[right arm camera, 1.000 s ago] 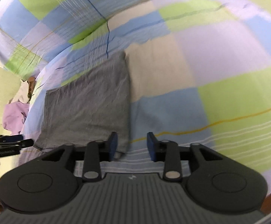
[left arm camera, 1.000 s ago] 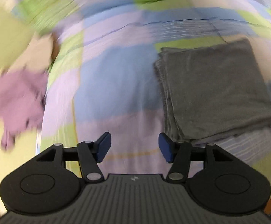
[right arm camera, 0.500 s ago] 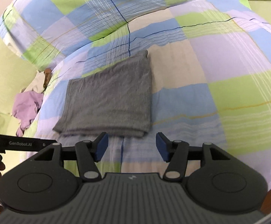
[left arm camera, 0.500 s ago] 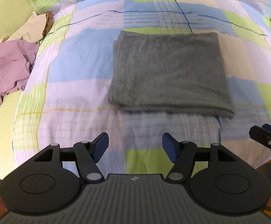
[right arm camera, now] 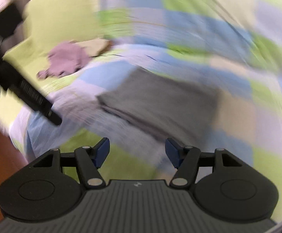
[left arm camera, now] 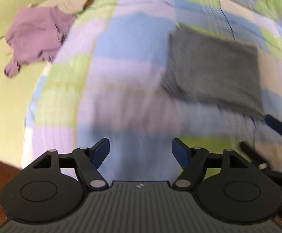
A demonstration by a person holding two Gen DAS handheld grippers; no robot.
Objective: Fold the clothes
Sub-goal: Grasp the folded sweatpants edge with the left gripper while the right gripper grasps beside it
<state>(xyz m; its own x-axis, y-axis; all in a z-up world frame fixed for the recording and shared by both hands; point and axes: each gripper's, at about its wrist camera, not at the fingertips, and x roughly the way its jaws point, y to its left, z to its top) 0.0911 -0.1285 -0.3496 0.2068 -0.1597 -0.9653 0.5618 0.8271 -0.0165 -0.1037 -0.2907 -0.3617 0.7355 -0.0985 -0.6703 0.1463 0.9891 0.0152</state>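
Checked quilt (left arm camera: 133,62) covers the bed, green sheet (left arm camera: 3,81) at its side. Grey garment (left arm camera: 214,68) lies folded flat mid-quilt, looks finished. Purple garment (left arm camera: 34,36) sits crumpled on the sheet at the quilt's edge, a beige piece (left arm camera: 71,0) touching it behind, both unfolded. Left gripper (left arm camera: 140,152) spread and opening wider, nothing between the pads, over bare quilt. Right gripper (right arm camera: 136,152) also spread and opening, empty, near the grey garment's front edge. Step looks like going for the next piece: best take the purple one by an edge, lift it clear of the beige, lay it flat on open quilt beside the grey. Both views heavily blurred; the beige piece's shape and purple garment's type unreadable; in the left view only a blue pad of the right gripper shows at the frame edge
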